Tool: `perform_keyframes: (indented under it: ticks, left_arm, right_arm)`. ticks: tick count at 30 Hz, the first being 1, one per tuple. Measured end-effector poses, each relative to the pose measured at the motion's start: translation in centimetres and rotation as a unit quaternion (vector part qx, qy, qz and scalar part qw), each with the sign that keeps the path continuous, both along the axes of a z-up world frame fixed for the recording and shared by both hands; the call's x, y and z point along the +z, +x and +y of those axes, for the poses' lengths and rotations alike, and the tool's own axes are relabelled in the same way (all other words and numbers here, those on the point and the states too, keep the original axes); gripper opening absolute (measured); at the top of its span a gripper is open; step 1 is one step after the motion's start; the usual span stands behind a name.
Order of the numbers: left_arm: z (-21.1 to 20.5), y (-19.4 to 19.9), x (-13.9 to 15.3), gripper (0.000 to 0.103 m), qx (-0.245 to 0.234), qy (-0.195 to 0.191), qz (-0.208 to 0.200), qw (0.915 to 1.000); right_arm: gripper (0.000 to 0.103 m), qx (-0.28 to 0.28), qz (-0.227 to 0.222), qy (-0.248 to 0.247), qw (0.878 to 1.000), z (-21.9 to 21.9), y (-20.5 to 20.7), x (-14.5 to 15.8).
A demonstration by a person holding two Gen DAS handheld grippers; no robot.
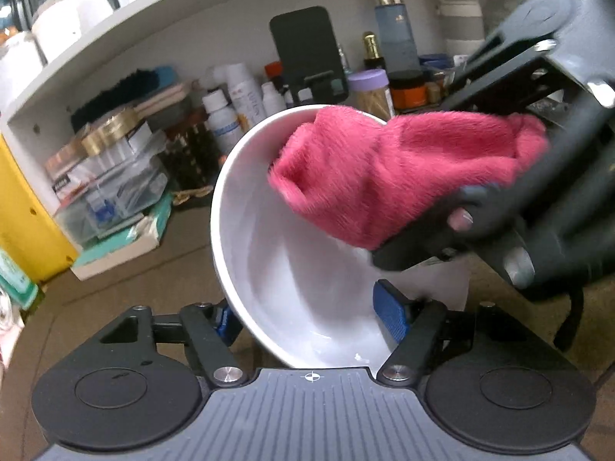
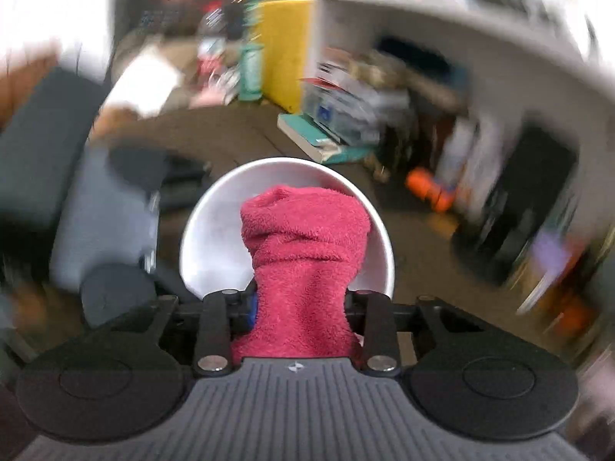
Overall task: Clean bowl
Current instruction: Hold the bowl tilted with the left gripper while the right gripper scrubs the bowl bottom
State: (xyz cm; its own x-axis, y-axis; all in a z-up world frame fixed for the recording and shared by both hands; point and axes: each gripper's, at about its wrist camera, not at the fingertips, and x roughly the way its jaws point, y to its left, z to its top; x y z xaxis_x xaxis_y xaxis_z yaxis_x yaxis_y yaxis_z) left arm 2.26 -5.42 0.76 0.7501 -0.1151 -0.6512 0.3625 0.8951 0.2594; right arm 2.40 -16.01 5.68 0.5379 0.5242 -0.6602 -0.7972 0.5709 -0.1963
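Item 1: left gripper (image 1: 311,315), black frame with blue ribbed pads, nearest the left wrist lens. Its fingers were clamped on the near rim of a white glossy ceramic bowl (image 1: 269,253), one pad outside the wall and one pad (image 1: 390,315) inside. The bowl was held tilted off the brown tabletop (image 1: 127,269), its opening turned toward the right.

Item 2: pink-red fluffy terry cloth (image 1: 384,176), bunched, pressed against the bowl's inner wall near the upper rim.

Item 3: right gripper (image 2: 300,307), black, closed tight on the cloth (image 2: 303,261), which filled the space between its fingers and bulged forward into the bowl (image 2: 215,238). In the left wrist view this gripper (image 1: 442,226) entered from the right.

Item 4: white shelf unit (image 1: 127,42) behind the bowl, holding stacked clear plastic boxes (image 1: 111,184) at left, white bottles (image 1: 230,111) at centre and a purple-lidded jar (image 1: 371,90) at right. The right wrist view's background was heavily blurred.
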Motion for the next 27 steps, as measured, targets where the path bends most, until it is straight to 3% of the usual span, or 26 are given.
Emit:
perform_keyframes:
  ticks: [3,8,9,10,12,14,16,18,21,22,23,24,27]
  left_arm:
    - [0.0,0.0,0.0,0.064,-0.007,-0.007,0.005,0.9999]
    - [0.0,0.0,-0.2,0.064,0.003,-0.021,0.006,0.9998]
    - [0.1,0.1,-0.2,0.065,0.008,-0.023,0.004,0.9997]
    - [0.2,0.1,-0.3,0.068,0.013,-0.025,0.002,0.9996]
    - [0.1,0.1,-0.2,0.069,0.02,-0.021,-0.005,0.9996]
    - [-0.1,0.1,-0.3,0.074,0.023,-0.015,-0.011,0.9996]
    - [-0.3,0.2,-0.4,0.076,0.027,-0.01,-0.012,0.9995]
    - [-0.5,0.3,-0.3,0.076,0.026,-0.004,-0.01,0.9996]
    - [-0.8,0.4,-0.1,0.076,0.02,0.006,-0.006,0.9998]
    - [-0.8,0.5,0.0,0.075,0.018,0.007,-0.004,0.9998]
    - [-0.9,0.5,0.1,0.074,0.015,0.009,-0.001,0.9998]
    - [-1.0,0.5,0.1,0.072,0.013,0.01,0.001,0.9999]
    - [-1.5,0.6,0.1,0.07,0.005,0.02,0.003,0.9998]
  right_arm:
    - [0.031,0.008,-0.01,-0.027,1.0,0.3,0.6,-0.6]
    - [0.031,0.021,-0.026,-0.072,0.997,0.8,1.5,-1.6]
    - [0.031,0.017,-0.011,-0.065,0.998,0.8,1.9,-1.3]
    - [0.031,-0.001,0.045,-0.021,0.999,-0.2,3.1,-0.9]
    - [0.032,-0.039,0.164,0.078,0.983,-2.8,5.3,-1.2]
    - [0.032,-0.064,0.255,0.173,0.949,-5.1,6.5,-2.4]
    - [0.033,-0.08,0.318,0.241,0.914,-6.6,7.2,-3.7]
    - [0.035,-0.101,0.393,0.323,0.855,-8.2,7.9,-5.7]
    - [0.037,-0.135,0.469,0.396,0.778,-9.4,8.4,-8.3]
    - [0.036,-0.149,0.485,0.408,0.759,-9.6,8.4,-8.9]
    - [0.036,-0.159,0.492,0.412,0.75,-9.7,8.5,-9.0]
    - [0.035,-0.166,0.476,0.4,0.765,-9.5,8.5,-8.3]
    - [0.038,-0.166,0.383,0.333,0.846,-7.6,8.3,-4.8]
